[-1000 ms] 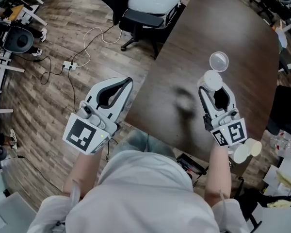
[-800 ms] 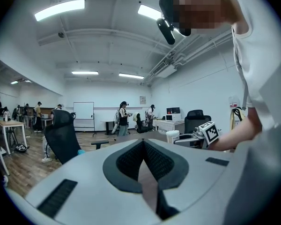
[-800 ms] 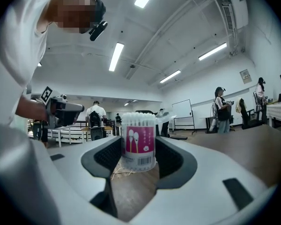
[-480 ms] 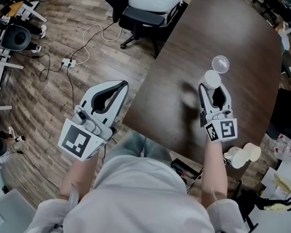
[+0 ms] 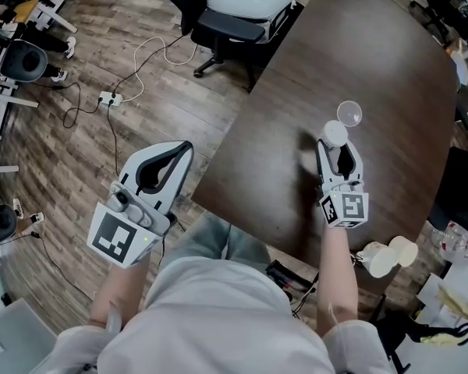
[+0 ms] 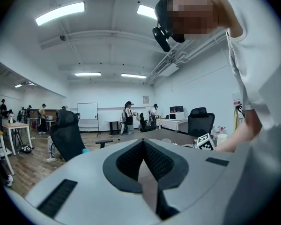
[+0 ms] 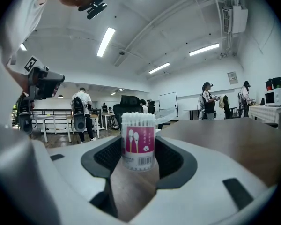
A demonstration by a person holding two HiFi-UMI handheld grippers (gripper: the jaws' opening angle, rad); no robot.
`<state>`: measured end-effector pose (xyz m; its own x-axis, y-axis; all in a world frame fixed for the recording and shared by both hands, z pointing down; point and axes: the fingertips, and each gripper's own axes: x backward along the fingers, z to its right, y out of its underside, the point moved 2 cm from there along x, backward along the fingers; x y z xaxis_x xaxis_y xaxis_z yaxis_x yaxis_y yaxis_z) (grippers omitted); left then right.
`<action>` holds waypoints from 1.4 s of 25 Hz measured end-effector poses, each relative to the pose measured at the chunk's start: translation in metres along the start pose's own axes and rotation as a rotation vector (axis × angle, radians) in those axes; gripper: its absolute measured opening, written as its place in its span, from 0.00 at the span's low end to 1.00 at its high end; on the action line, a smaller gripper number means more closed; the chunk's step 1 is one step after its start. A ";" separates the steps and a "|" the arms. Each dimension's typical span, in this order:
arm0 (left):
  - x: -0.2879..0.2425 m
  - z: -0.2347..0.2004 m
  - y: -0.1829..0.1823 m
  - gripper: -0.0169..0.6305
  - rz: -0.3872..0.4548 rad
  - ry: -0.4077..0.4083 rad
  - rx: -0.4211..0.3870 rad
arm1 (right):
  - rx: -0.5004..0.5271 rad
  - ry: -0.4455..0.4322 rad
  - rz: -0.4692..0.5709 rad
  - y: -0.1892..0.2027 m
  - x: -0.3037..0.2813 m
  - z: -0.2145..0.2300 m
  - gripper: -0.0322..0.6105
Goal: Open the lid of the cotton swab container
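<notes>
Task status: lid (image 5: 349, 114) judged already off; it lies flat on the table (image 5: 390, 61), just beyond the container and apart from it. The opening step looks done.
Left to do: probably only letting go of the container; nothing else outstanding that I can see.
Container location: cotton swab container (image 5: 335, 135) sits between the jaws of the right gripper (image 5: 337, 148), over the table's near right part. Cannot tell whether its base touches the wood.
Orientation: upright, long axis vertical. Open mouth and white swab tips point up; pink label faces back toward the gripper.
Right gripper: jaws spread wide, pads clamped on the container's two sides.
Left gripper (image 5: 183, 146): jaws together, nothing between them; held off the table's left edge, above the floor.
</notes>
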<state>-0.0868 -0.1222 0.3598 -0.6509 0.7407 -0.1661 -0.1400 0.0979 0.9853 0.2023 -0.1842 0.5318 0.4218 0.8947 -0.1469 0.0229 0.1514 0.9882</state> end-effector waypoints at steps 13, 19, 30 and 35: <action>0.000 0.010 0.010 0.05 -0.030 -0.006 -0.006 | 0.020 0.037 -0.110 0.051 0.002 0.012 0.42; -0.003 0.010 0.013 0.05 -0.037 -0.002 -0.011 | 0.026 0.048 -0.152 0.068 0.001 0.014 0.42; -0.005 0.013 0.010 0.05 -0.036 0.002 -0.020 | -0.024 0.058 -0.234 0.081 -0.003 0.015 0.42; -0.010 0.012 0.009 0.05 -0.038 0.004 -0.017 | -0.011 0.038 -0.268 0.083 -0.004 0.014 0.42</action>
<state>-0.0728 -0.1204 0.3707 -0.6477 0.7343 -0.2033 -0.1771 0.1145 0.9775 0.2153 -0.1812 0.6155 0.3674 0.8372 -0.4051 0.1194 0.3895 0.9133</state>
